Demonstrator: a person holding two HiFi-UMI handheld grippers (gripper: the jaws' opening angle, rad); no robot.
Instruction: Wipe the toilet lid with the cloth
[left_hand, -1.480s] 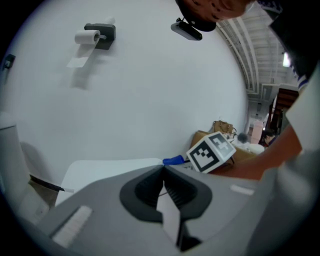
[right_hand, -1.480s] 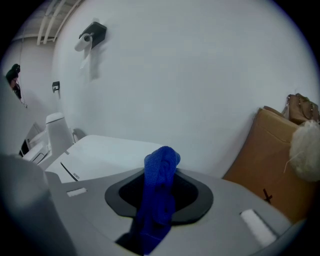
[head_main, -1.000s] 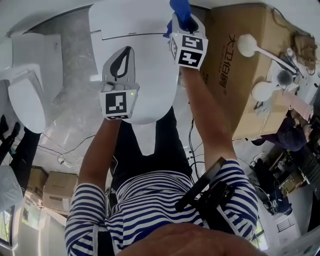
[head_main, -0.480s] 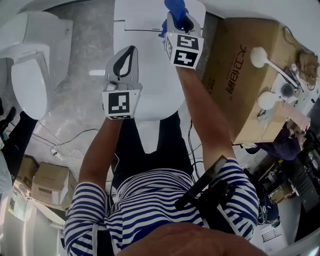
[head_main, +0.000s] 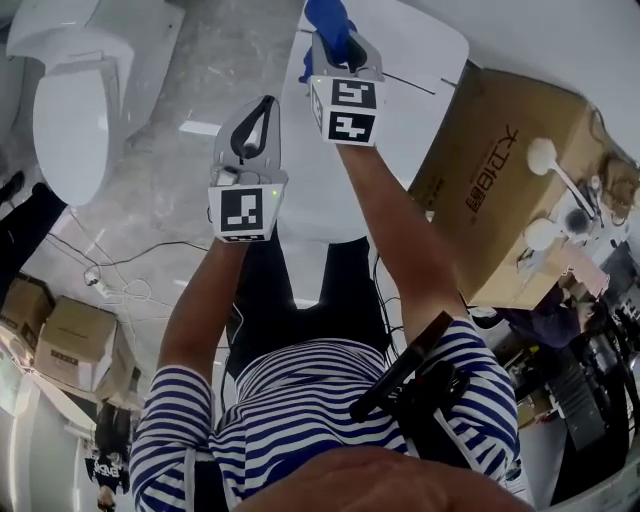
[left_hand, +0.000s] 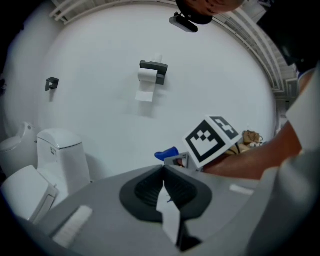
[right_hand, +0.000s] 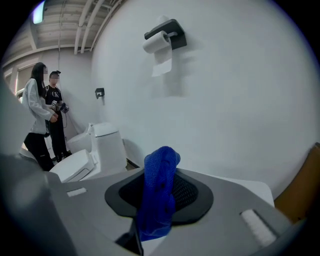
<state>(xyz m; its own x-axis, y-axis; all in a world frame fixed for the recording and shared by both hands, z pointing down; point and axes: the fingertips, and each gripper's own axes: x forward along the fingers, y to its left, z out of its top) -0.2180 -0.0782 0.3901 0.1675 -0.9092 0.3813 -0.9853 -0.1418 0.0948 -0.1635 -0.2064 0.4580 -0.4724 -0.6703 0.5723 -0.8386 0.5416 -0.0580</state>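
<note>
- Cloth (right_hand: 157, 195) pinched in right claw (head_main: 338, 45); raised since a second ago, toilet lid (head_main: 305, 180) below.
- Left claw (left_hand: 164, 172) pressed together, empty, alongside.
- Wiping likely paused.

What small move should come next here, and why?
Probably lower the right tool toward the white toilet lid: it is shut on the blue mesh cloth, but its view faces the wall, so the cloth appears held off the lid.
</note>
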